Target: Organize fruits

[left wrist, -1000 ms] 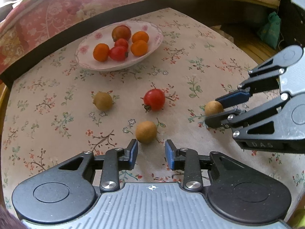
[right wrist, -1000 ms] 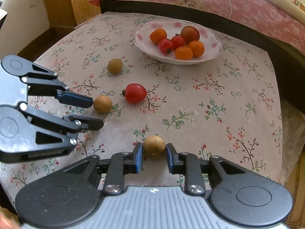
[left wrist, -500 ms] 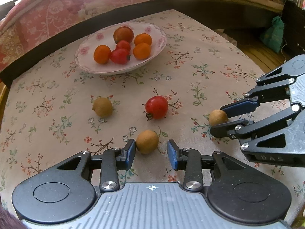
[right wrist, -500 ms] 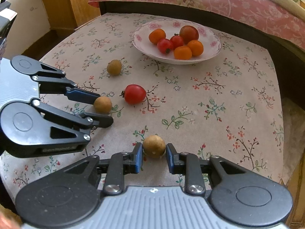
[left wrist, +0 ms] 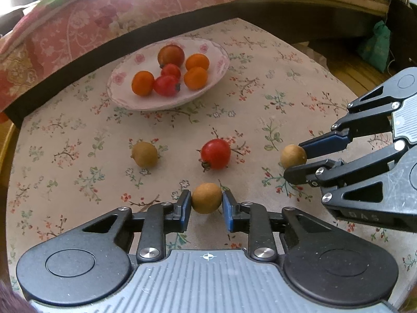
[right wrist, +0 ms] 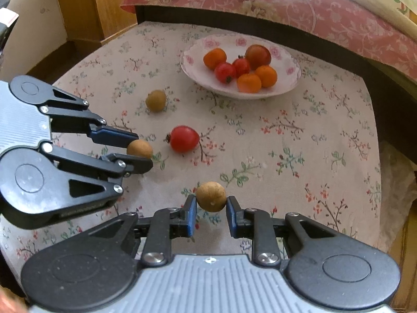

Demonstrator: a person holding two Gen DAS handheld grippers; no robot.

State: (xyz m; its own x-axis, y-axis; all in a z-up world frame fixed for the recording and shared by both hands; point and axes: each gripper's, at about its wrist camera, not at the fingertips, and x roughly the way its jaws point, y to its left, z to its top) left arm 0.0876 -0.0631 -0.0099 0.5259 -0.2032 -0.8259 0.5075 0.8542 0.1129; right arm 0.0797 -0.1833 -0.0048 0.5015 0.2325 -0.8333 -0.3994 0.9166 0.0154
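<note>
Left gripper point(left wrist: 206, 206) clamped on brown fruit point(left wrist: 206, 201), pads touching both sides. Right gripper point(right wrist: 211, 210) around second brown fruit point(right wrist: 211, 196), small gaps, contact unclear. Third brown fruit point(left wrist: 144, 154) and red tomato point(left wrist: 215, 154) loose on tablecloth point(left wrist: 260, 99). Bowl point(left wrist: 208, 88) beyond, holding tomatoes.

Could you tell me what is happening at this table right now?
A person is sorting fruit with two handheld grippers. The left gripper has its fingers closed against a round tan-brown fruit, and the right gripper brackets another round tan-brown fruit; whether that one is clamped is unclear. A third tan-brown fruit and a red tomato lie loose on the floral tablecloth. The white floral-rimmed bowl already holds orange and red fruits.
</note>
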